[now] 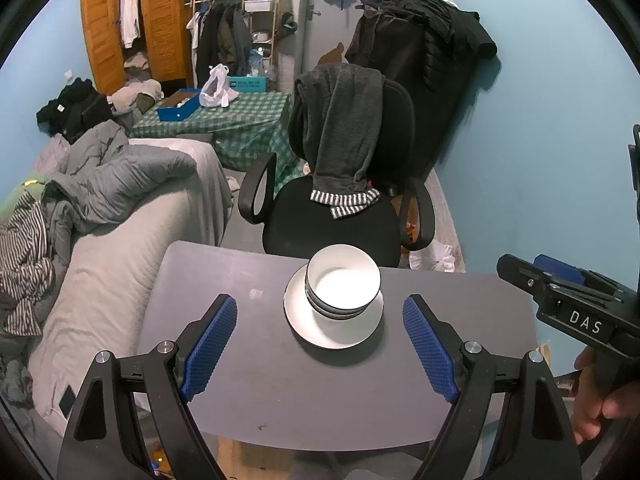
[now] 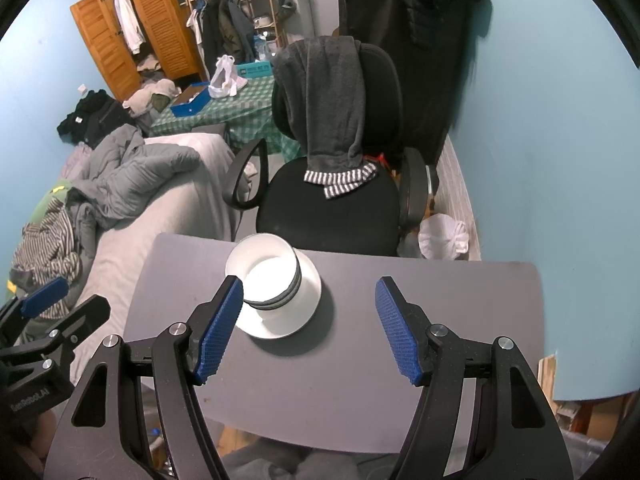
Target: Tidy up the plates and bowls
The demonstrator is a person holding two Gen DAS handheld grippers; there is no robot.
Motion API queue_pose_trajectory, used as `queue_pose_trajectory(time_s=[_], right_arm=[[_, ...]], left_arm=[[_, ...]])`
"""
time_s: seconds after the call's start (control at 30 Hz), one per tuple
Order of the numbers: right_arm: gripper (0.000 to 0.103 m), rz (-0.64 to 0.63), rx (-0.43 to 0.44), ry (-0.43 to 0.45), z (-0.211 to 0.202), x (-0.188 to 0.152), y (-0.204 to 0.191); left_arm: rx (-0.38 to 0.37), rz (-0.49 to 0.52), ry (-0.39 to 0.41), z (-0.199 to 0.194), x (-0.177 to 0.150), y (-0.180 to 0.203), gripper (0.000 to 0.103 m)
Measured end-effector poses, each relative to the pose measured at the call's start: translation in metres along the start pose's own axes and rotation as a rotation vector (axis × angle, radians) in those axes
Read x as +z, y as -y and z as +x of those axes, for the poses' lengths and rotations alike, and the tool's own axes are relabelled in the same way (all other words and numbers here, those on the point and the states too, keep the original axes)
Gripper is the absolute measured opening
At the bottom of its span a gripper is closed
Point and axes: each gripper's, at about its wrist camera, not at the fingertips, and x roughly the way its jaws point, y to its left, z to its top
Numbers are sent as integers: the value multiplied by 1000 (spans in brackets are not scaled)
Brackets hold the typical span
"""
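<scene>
The stack of white ceramic bowls with dark-striped sides sits nested on a round white plate, a little off-centre toward the plate's far edge. Plate and bowls stand on the grey worktop, in the far half of it near the edge by the black office chair.

In the left wrist view the stack lies dead ahead, centred between the blue-padded fingers of the left gripper — they stand wide apart and hold nothing. In the right wrist view the same stack sits left of centre, half behind the left finger of the right gripper, likewise spread and empty. So the left hand looks better lined up; the right would need to shift leftward. The stack is round, so no long axis governs the approach.
</scene>
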Motion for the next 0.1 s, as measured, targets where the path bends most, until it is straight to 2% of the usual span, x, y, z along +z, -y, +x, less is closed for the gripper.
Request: queue_pose_trajectory(time_s=[0.1], right_arm=[[68,1,2,-1,1,0,1]], left_arm=[[-4,-4,-7,1,0,2,86]])
